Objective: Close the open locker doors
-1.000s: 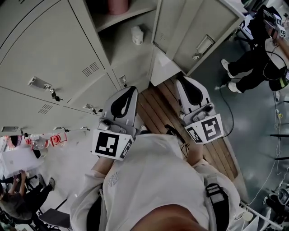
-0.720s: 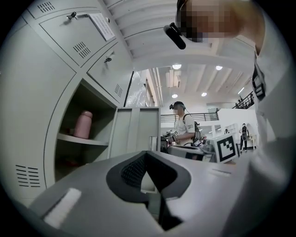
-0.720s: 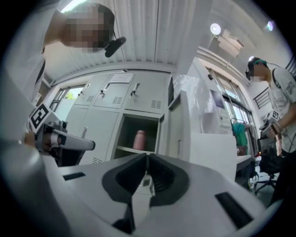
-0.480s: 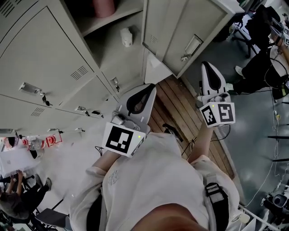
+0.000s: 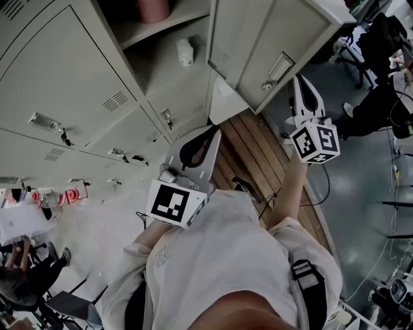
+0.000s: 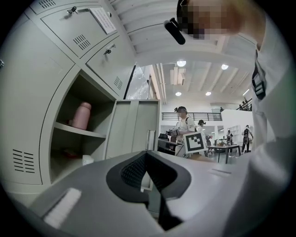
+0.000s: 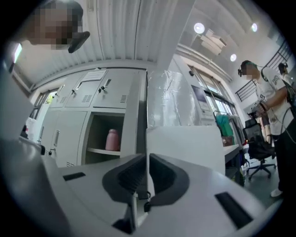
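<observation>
An upper locker (image 5: 164, 48) stands open, with a pink bottle (image 5: 153, 9) on its shelf and a small white object (image 5: 185, 51) below it. Its grey door (image 5: 268, 35) swings out to the right, handle (image 5: 276, 69) facing outward. My right gripper (image 5: 301, 82) is shut and empty, its tip just right of that handle on the door's outer side. In the right gripper view the door's edge (image 7: 138, 111) rises straight ahead of the right gripper (image 7: 147, 159). My left gripper (image 5: 208, 134) is shut and empty, low in front of the lockers. In the left gripper view the left gripper (image 6: 145, 159) faces the open door (image 6: 132, 129).
A smaller pale door panel (image 5: 226, 103) juts out below the open locker. Closed lockers (image 5: 71, 84) fill the left. Wooden floor boards (image 5: 258, 155) run underfoot. People stand at the right (image 5: 381, 97) and lower left (image 5: 26, 271); cables lie on the grey floor.
My right gripper has risen and swung right, from over the wooden boards up to the open door's handle side. The left gripper has shifted slightly right and stayed low.
</observation>
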A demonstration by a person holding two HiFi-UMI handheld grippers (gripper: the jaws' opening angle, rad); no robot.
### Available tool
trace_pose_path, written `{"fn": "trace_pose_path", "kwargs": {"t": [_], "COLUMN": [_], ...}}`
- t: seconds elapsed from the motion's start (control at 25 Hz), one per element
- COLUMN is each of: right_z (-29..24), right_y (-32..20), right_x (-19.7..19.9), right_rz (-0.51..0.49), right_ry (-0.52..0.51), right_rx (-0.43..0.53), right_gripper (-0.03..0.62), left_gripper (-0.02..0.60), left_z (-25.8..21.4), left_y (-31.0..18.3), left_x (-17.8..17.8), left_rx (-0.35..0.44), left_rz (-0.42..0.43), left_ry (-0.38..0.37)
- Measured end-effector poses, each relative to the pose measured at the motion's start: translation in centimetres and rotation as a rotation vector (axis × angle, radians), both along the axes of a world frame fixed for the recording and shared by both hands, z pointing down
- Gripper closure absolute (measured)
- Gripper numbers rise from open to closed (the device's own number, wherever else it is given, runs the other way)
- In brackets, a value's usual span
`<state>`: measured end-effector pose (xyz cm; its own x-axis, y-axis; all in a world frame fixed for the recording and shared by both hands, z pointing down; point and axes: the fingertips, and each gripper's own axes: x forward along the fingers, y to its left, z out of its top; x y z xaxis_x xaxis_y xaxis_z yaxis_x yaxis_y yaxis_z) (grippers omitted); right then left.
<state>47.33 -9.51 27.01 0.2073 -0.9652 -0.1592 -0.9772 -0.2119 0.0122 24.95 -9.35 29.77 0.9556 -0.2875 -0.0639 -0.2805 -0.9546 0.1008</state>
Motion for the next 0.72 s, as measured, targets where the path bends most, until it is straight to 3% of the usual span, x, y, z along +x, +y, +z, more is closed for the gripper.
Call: {"fn": "trace_pose_path", "kwargs": {"t": [0.32,0.56,0.72], "right_z": [-0.7,-0.6,-0.5], "right_y": [-0.5,-2.4,-3.9], "right_x": [-4.8,-10.4,-14.0], "right_rz": [-0.314,-0.627,-0.748], "right_ry": [-0.082,-0.160,-0.141], "right_rx": [0.086,0.083,0.048], "right_gripper": [0.566,0.565,0.565], "left_gripper": [0.573,0.574,0.574], "left_z": [0.6,0.9,0.9], "left_y": [-1.8,-3.2,-4.1], "left_x": [-1.7,-3.5,-4.9], "left_rx": [-0.009,-0.004,-0.007], "left_rz": [-0.073,-0.137,-0.184], "left_ry": [-0.016,-0.021,-0.023]}}
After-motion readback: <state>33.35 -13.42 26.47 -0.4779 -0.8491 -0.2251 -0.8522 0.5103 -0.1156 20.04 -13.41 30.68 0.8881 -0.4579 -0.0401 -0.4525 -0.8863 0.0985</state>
